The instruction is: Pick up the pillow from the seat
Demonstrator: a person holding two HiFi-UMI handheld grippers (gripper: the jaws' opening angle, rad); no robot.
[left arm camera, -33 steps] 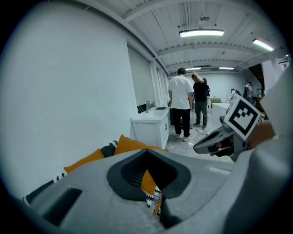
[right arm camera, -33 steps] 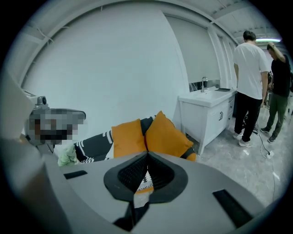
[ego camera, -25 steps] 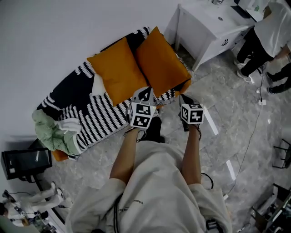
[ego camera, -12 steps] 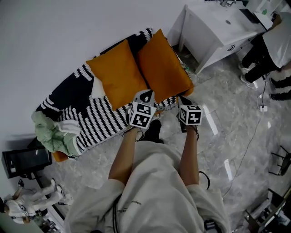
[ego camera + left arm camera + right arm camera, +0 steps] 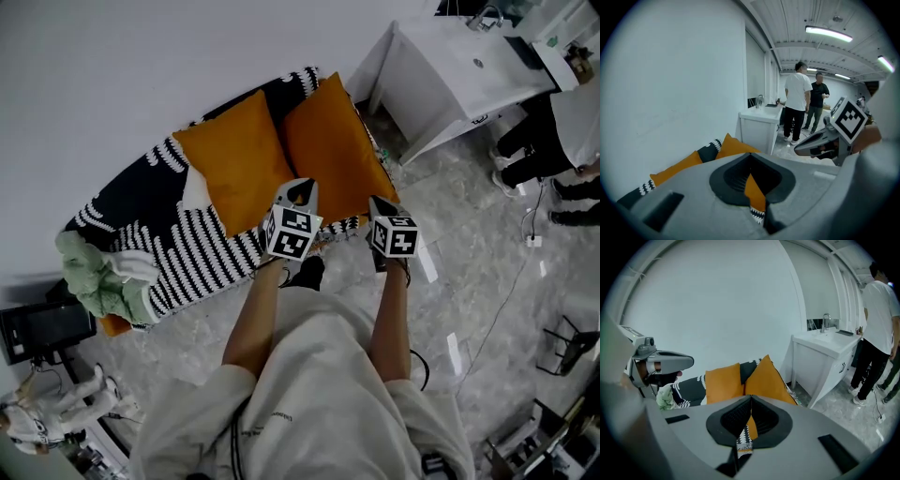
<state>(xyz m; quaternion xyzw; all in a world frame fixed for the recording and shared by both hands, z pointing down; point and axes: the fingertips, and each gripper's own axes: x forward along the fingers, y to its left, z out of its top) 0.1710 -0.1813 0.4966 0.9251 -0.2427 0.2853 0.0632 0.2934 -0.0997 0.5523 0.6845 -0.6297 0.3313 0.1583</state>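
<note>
Orange pillows (image 5: 323, 141) | left hand-held gripper (image 5: 750, 164), right hand-held gripper (image 5: 751, 401) clenched, empty | monitor (image 5: 47, 330) head view only

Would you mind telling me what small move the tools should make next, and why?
Probably open both: the left tool and right tool are shut and empty, not yet touching the right-hand orange pillow on the sofa, so neither could take it.

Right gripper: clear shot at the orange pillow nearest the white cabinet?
Probably yes. Nothing sits between the right gripper and that pillow, which lies exposed on the sofa. The jaws are shut, so they'd need opening first.
</note>
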